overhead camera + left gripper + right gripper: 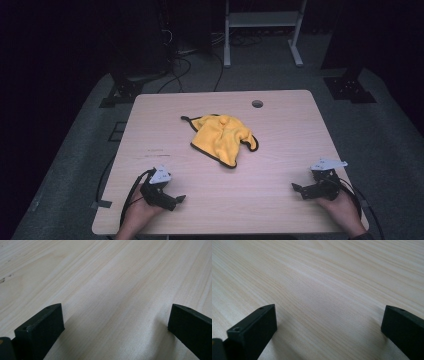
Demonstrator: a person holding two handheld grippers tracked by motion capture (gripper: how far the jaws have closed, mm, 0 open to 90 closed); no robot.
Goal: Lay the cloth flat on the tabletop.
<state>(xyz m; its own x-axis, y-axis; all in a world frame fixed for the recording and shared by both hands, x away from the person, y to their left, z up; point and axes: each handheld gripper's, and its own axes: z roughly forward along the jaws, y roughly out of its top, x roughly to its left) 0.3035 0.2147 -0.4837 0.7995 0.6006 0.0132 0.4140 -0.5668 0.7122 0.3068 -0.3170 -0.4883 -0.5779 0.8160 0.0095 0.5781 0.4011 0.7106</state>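
Right now we see one cloth lying on the table, a little toward twelve o'clock of the table's middle. It is bright yellow with a dark edging that runs round its border, and it lies crumpled, with folds heaped up and a small rounded bump near its twelve o'clock side. A thin dark loop or tail of the edging sticks out at its ten o'clock corner. The hem at its five o'clock side curls over, so the dark trim shows as a hooked line there.

We count two grippers. Our left gripper rests near the table's seven o'clock corner, with its jaws pointing toward three o'clock. Our right gripper sits near the five o'clock corner, with its jaws pointing toward nine o'clock. Both lie well apart from the cloth, which is at about one o'clock from the left one and about eleven o'clock from the right one.

From the left gripper view the two black jaws stand wide apart with bare pale wood between them; the right gripper view shows the same. Neither pair holds anything.

We count one round hole in the tabletop, at one o'clock from the cloth and near the far edge. Beyond the table stands one white frame on the floor, at twelve o'clock.
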